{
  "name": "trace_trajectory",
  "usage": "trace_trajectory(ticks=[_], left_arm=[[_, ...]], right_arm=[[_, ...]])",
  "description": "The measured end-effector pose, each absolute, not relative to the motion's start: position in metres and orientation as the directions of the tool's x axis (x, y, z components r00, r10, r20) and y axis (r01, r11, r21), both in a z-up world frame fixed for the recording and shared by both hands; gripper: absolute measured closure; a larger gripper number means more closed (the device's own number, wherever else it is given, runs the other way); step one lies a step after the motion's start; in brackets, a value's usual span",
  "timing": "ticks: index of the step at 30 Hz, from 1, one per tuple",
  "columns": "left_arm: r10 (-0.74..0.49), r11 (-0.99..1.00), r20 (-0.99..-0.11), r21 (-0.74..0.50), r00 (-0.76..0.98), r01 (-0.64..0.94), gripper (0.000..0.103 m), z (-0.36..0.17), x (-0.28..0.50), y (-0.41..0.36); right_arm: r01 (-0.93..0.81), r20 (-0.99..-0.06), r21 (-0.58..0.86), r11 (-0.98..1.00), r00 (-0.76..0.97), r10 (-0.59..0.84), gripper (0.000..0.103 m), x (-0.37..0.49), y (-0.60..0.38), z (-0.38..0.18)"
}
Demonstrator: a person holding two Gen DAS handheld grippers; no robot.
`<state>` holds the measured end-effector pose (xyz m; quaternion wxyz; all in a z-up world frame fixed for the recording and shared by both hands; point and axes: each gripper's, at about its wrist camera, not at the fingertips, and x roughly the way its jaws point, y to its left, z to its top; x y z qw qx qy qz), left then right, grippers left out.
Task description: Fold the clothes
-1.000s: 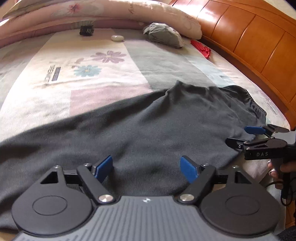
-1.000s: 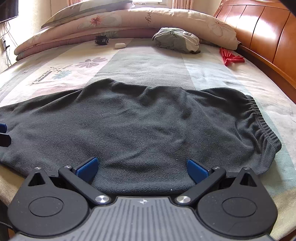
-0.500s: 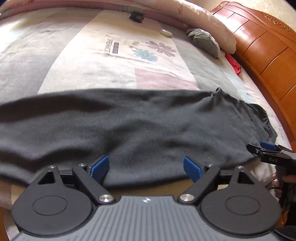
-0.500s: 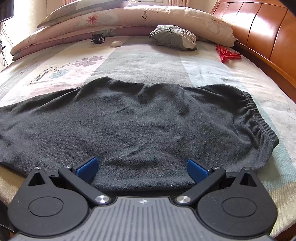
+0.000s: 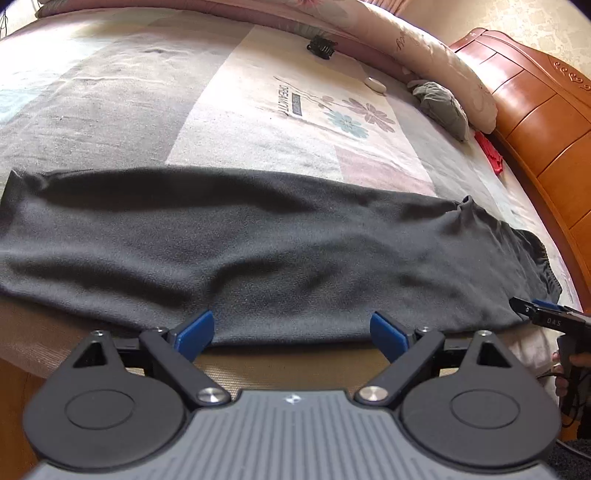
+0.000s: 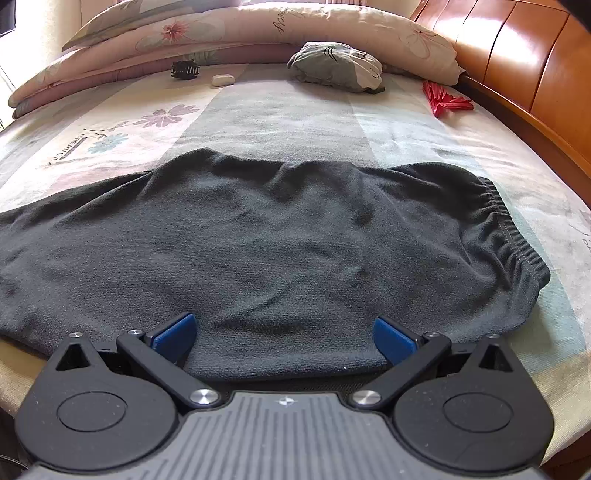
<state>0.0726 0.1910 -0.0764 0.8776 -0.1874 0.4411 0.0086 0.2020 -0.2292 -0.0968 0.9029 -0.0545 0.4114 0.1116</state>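
Your left gripper [image 5: 291,328] sits at bottom centre of its frame, angled down, jaws opening, nothing between the pads. Right gripper [image 6: 283,334] also angled down, jaws wide, nothing pinched; its tip and your hand [image 5: 565,373] show at the left view's right edge.

This is a bedroom in a home, shown by a bed [image 6: 295,122] under a flower-printed sheet, with an orange wooden headboard [image 6: 517,55] along its right side, floral pillows [image 6: 258,33] stacked at its far end, and a hair clip [image 6: 185,69] lying just before those pillows.
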Motion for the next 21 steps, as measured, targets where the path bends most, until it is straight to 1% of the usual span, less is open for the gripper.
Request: trace_trajectory(ticks=[3,8,11,14,18,21], left_arm=[[-0.107,0.939,-0.756,-0.291,0.646,-0.185,0.011,-0.068,0.076,0.201],[-0.112,0.916,-0.807,-0.310,0.580,-0.254,0.011,-0.085,0.078,0.220],[-0.132,0.921,-0.808,-0.314,0.574,-0.230,0.010,-0.079,0.068,0.224],[-0.094,0.931,-0.802,-0.281,0.590,-0.234,0.010,-0.063,0.070,0.235],[-0.093,0.938,-0.786,-0.274,0.611,-0.211,0.010,-0.051,0.098,0.243],[-0.107,0.953,-0.784,-0.256,0.612,-0.161,0.010,-0.049,0.124,0.230]], right_arm=[[-0.241,-0.759,-0.010,0.970,0.633,0.150,0.000,0.202,-0.228,-0.096],[-0.229,-0.762,-0.015,0.973,0.633,0.138,0.000,0.202,-0.227,-0.096],[-0.227,-0.767,-0.014,0.974,0.627,0.135,0.000,0.203,-0.227,-0.095],[-0.224,-0.771,-0.013,0.975,0.623,0.133,0.000,0.206,-0.225,-0.095],[-0.213,-0.766,-0.018,0.977,0.631,0.123,0.000,0.205,-0.223,-0.096],[-0.209,-0.769,-0.020,0.978,0.628,0.119,0.000,0.205,-0.223,-0.095]])
